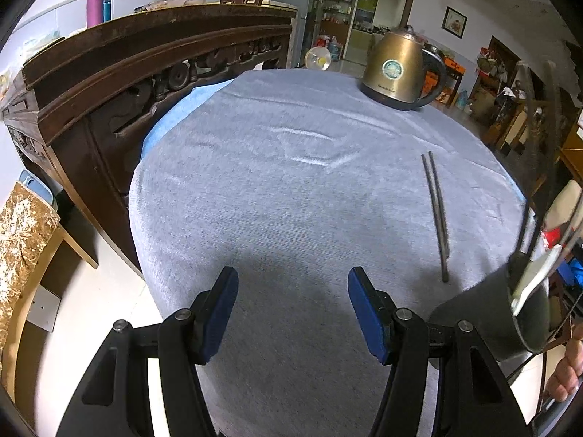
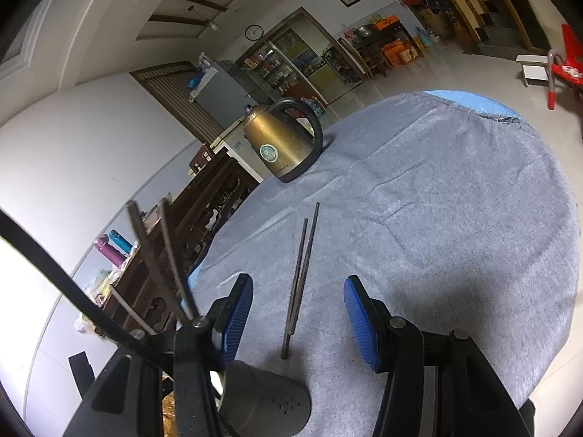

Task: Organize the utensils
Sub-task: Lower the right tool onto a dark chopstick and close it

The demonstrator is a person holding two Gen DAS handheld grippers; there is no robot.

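Two dark, slender chopsticks [image 2: 299, 284] lie side by side on the grey-blue cloth [image 2: 455, 218] that covers my round table, touching along part of their length and running away from me toward the brass-coloured electric kettle with a black handle [image 2: 282, 142] at the far side. My right gripper [image 2: 297, 313] hovers above their near ends, its blue-padded jaws spread with the pair showing between them in the right wrist view, and no pad is touching either stick. Just left of that gripper, at the table's near edge, stands a dark grey cylindrical utensil holder with small holes in its wall [image 2: 269, 404], with more dark chopsticks [image 2: 153, 251] and a pale utensil handle rising from it. My left gripper [image 1: 291, 309] hangs over bare cloth, jaws likewise spread and empty; from its camera the chopsticks [image 1: 437, 215] sit off to the right, apart from the holder [image 1: 524, 313] at the frame's right edge. A carved dark wooden cabinet [image 1: 145, 73] stands beside the table on my left.
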